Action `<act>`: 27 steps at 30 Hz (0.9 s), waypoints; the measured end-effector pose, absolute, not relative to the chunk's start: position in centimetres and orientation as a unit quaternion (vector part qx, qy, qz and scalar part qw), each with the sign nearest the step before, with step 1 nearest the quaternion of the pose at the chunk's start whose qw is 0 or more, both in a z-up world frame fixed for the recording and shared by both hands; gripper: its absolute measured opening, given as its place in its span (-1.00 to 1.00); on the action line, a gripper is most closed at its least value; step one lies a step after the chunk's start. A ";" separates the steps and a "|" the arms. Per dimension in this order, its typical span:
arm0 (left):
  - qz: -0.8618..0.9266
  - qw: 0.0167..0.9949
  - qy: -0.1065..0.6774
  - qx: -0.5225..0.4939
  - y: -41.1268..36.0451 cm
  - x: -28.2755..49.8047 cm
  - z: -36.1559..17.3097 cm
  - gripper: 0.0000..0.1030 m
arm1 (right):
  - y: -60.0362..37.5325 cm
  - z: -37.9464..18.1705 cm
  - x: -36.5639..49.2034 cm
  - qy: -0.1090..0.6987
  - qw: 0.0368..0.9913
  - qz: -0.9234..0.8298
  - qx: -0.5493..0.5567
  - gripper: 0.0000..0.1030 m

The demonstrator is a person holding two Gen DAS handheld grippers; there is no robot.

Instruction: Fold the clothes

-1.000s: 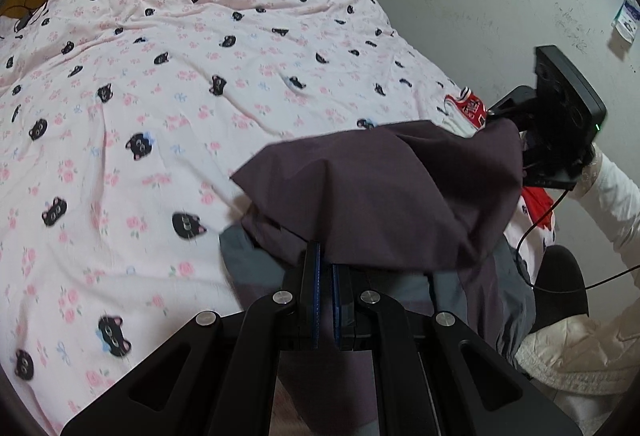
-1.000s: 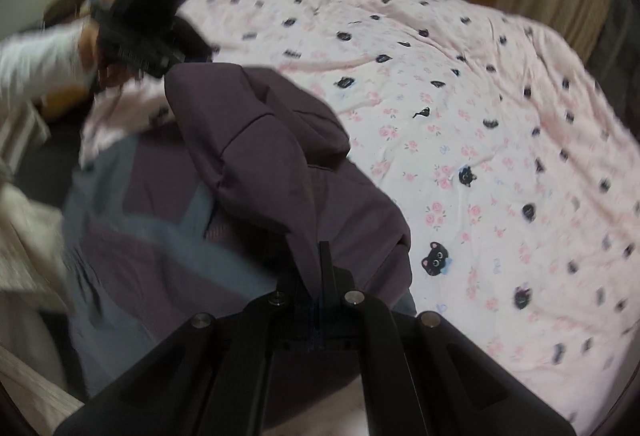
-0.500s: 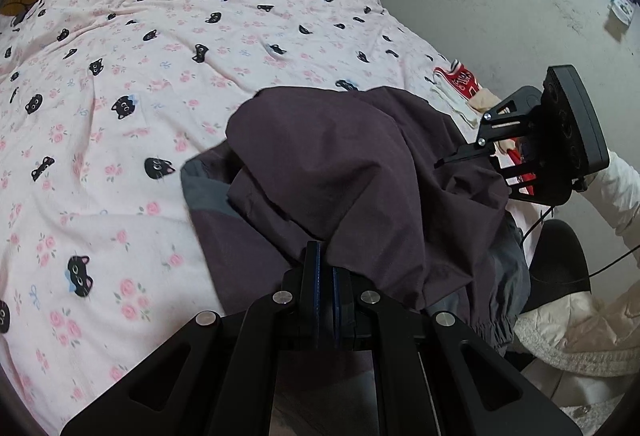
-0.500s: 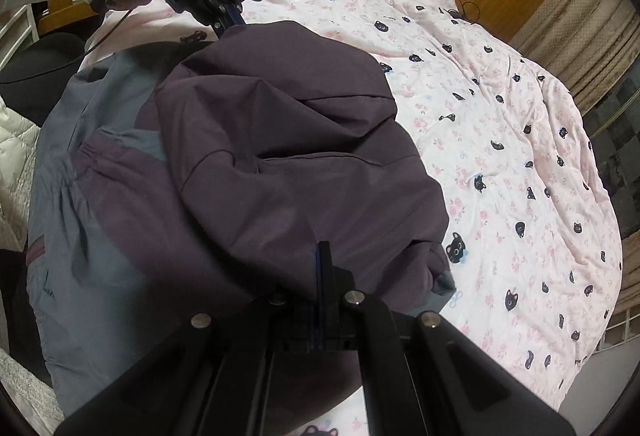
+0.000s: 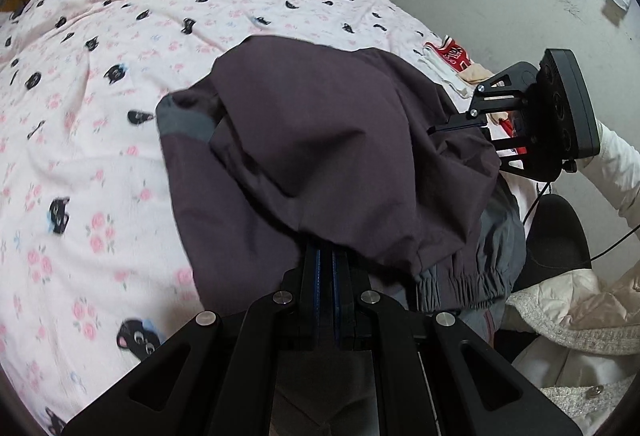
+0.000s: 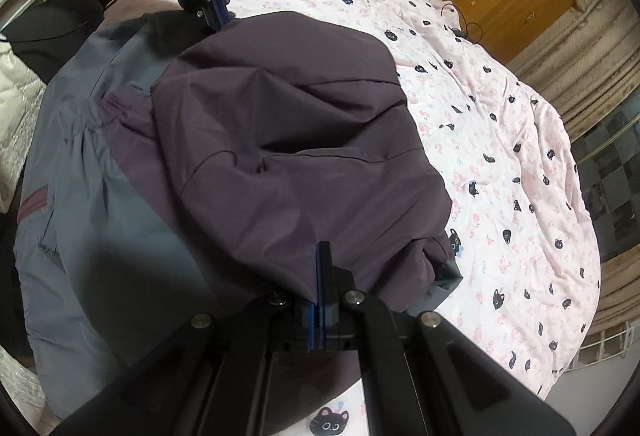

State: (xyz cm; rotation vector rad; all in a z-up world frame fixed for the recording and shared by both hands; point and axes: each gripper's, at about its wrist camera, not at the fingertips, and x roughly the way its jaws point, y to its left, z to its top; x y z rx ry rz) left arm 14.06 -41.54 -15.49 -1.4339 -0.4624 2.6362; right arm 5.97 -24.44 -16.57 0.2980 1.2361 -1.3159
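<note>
**Desk:** Where does the garment lie, and who has it?

**Photographer:** The dark plum-and-grey nylon jacket [image 5: 320, 156] lies on the pink cat-print quilted bed [image 5: 100, 156], its plum upper part doubled over the grey body. The left gripper [image 5: 326, 256] is clamped tight on a plum edge at 12 o'clock from its camera. The right gripper [image 6: 320, 260] is likewise pinched on the opposite edge; in the left view it shows at 3 o'clock.

**Desk:** What does the next move turn on?

**Photographer:** The held fold spans between the two grippers, its long axis running gripper to gripper. Both look equally near the cloth, so the flap likely needs laying flat onto the grey elasticated hem [image 5: 460, 284] at 5 o'clock.

**Desk:** Anything in the way?

**Photographer:** Red-and-white folded clothes [image 5: 448, 56] at 1 o'clock and a cream quilted coat [image 5: 568, 308] at 4 o'clock sit close by.
</note>
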 end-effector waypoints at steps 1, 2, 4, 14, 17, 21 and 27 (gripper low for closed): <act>0.867 0.048 -0.153 -0.471 -41.6 14.3 -15.5 -0.92 | -24.3 -16.8 6.1 0.538 0.609 -0.570 0.125 -0.97; 0.870 0.041 -0.154 -0.467 -41.7 14.6 -15.2 -0.92 | -24.3 -16.9 6.2 0.538 0.608 -0.570 0.126 -0.97; 0.880 0.020 -0.151 -0.449 -42.0 15.0 -14.1 -0.92 | -24.2 -17.2 6.2 0.537 0.607 -0.572 0.127 -0.97; 0.914 -0.004 -0.112 -0.391 -39.5 13.2 -9.3 0.04 | -24.1 -17.6 6.3 0.529 0.605 -0.579 0.136 -0.96; 0.917 0.002 -0.119 -0.380 -38.7 12.2 -9.2 0.14 | -24.1 -17.5 6.3 0.526 0.606 -0.580 0.139 -0.95; 0.917 -0.001 -0.134 -0.375 -38.5 11.2 -9.7 0.19 | -23.8 -17.5 6.5 0.526 0.605 -0.582 0.136 -0.89; 0.916 -0.021 -0.133 -0.377 -38.5 10.3 -10.4 0.22 | -23.4 -17.5 6.7 0.521 0.608 -0.583 0.139 -0.83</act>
